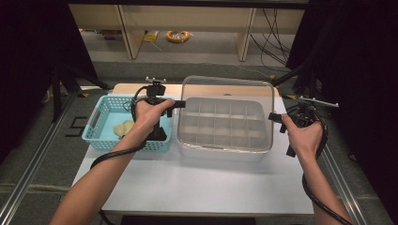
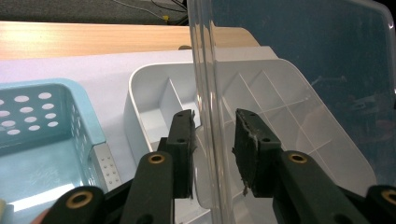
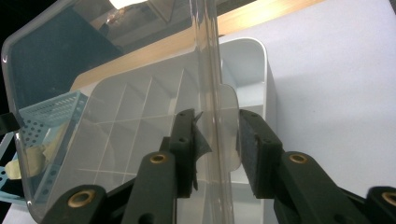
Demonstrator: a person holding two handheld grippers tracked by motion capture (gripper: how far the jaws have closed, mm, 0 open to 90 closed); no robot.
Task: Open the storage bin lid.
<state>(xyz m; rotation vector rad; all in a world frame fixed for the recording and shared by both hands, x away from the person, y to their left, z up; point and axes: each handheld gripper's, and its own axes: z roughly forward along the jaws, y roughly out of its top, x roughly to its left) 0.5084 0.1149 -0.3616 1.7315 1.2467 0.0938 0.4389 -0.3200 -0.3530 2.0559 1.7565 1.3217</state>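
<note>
A clear plastic lid (image 1: 225,89) hangs a little above a white compartment box (image 1: 225,149) at the middle of the table. My left gripper (image 1: 180,104) grips the lid's left rim, and my right gripper (image 1: 273,117) grips its right rim. In the left gripper view the lid (image 2: 303,56) stands edge-on, its rim between the two pads of my left gripper (image 2: 215,114), with the box (image 2: 154,93) behind. In the right gripper view my right gripper (image 3: 217,114) pinches the lid (image 3: 70,56) at its rim tab, and the box (image 3: 247,60) lies beyond.
A light blue perforated basket (image 1: 94,126) stands left of the box, touching it, with pale yellow pieces (image 1: 123,127) inside. The white tabletop (image 1: 202,183) stretches toward the person. A wooden board edge (image 2: 93,39) lies at the far side. Dark curtains flank the table.
</note>
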